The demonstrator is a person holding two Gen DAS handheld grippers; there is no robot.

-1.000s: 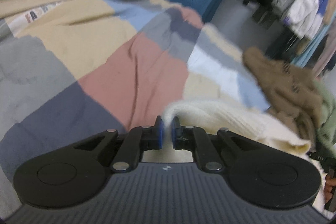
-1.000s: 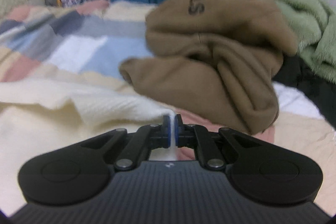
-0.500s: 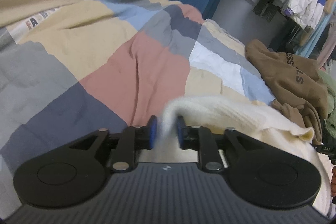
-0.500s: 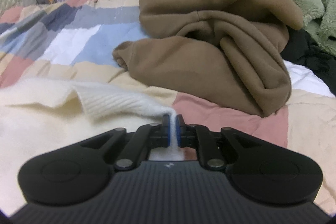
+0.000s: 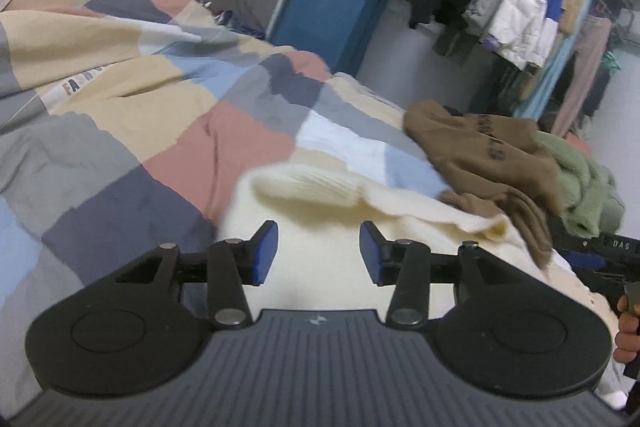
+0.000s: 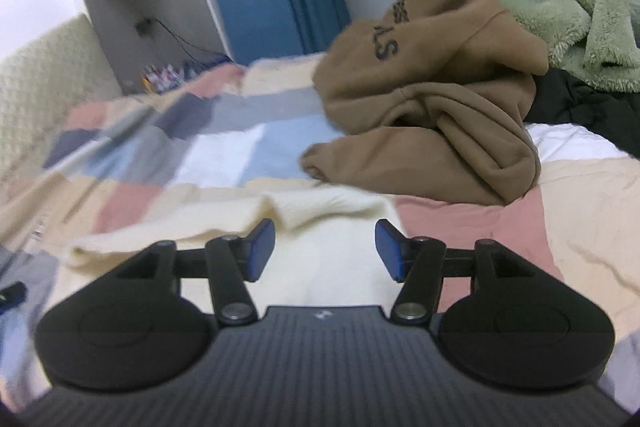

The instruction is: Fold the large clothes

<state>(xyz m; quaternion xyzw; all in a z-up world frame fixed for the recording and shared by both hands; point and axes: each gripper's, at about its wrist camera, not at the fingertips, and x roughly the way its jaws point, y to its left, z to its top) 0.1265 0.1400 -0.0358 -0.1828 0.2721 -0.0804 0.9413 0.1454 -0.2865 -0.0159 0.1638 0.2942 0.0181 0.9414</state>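
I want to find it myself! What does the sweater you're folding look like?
Look at the bed with the patchwork quilt. Near its front edge lies the cream sweater, flat, with a ribbed band. It is pale and fuzzy, unlike the brown hoodie bunched behind it.

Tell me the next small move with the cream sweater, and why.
Probably draw both back: the left hand-held gripper and right hand-held gripper have just been opening, nothing pinched, and the cream knit sweater lies folded over on the patchwork bedspread.
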